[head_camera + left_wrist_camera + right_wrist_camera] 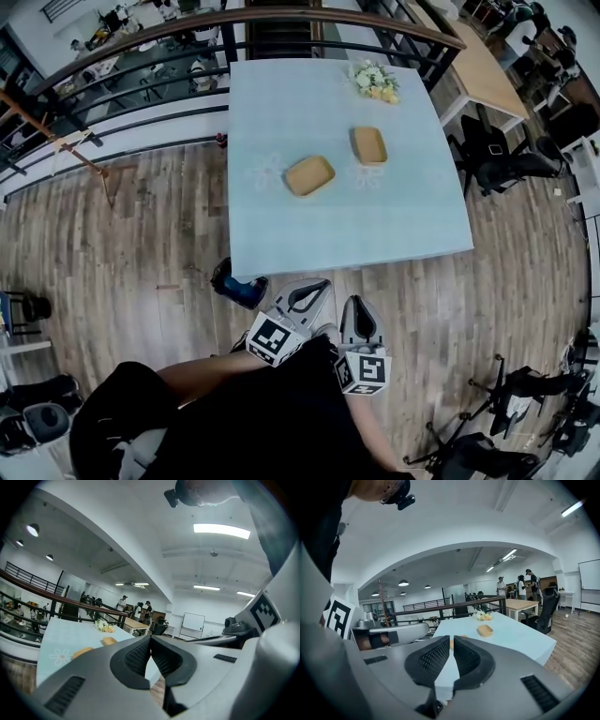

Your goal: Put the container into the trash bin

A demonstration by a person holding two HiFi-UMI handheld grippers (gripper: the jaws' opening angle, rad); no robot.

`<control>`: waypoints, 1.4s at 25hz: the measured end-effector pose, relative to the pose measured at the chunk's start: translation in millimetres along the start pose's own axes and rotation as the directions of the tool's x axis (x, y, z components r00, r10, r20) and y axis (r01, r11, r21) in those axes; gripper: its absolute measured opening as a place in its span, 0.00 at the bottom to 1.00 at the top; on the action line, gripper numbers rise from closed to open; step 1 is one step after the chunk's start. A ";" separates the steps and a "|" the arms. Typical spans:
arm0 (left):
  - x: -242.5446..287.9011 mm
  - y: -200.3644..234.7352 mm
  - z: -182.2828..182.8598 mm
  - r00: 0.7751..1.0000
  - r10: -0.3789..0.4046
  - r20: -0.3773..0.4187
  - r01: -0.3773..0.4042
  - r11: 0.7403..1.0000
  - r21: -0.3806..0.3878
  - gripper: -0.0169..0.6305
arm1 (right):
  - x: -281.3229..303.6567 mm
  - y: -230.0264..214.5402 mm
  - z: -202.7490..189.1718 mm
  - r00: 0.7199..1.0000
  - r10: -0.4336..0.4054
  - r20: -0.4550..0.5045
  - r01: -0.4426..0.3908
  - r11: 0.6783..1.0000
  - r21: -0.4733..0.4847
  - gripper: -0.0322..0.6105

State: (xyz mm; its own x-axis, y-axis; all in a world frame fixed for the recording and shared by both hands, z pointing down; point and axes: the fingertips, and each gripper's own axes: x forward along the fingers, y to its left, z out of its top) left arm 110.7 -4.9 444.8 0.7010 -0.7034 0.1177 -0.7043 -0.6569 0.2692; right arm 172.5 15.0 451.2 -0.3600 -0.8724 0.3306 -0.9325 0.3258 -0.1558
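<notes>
**Head view with both gripper views: start of the reach.** The left gripper (307, 292) and right gripper (358, 309) are held side by side close to the person's body, short of the near edge of the table (281, 234), and both point toward it. The left gripper's pads meet at the tips with nothing between them. The right gripper's pads stand almost together, leaving only a thin slit, and they too hold nothing.

2 tan containers rest on the table, open side up and well apart from both grippers. The near container (309, 175) lies straight ahead of the left gripper, its long axis running diagonally from near-left to far-right. The far container (369, 145) lies ahead of the right gripper, beside the flowers' (373, 82) end of the table. Its long axis runs roughly away from the person.

The left gripper is judged the nearer to the near container, and a grasp across its short side would call for a turn of the wrist. A dark blue object (239, 286) stands on the floor at the table's near-left corner. It may be the trash bin, though this cannot be told for certain.
</notes>
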 end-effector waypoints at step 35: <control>162.8 215.8 27.0 0.877 0.473 -0.082 -0.475 0.880 0.004 0.05 | 347.7 -112.3 14.5 0.889 0.378 -0.259 -0.389 0.921 0.009 0.23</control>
State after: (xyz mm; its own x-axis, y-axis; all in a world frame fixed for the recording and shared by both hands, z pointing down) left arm 69.8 -268.5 496.3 0.2907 -0.9056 0.3088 -0.9530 -0.2454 0.1777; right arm 152.4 -330.2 570.1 -0.6795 -0.5580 0.4764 -0.7190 0.6360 -0.2805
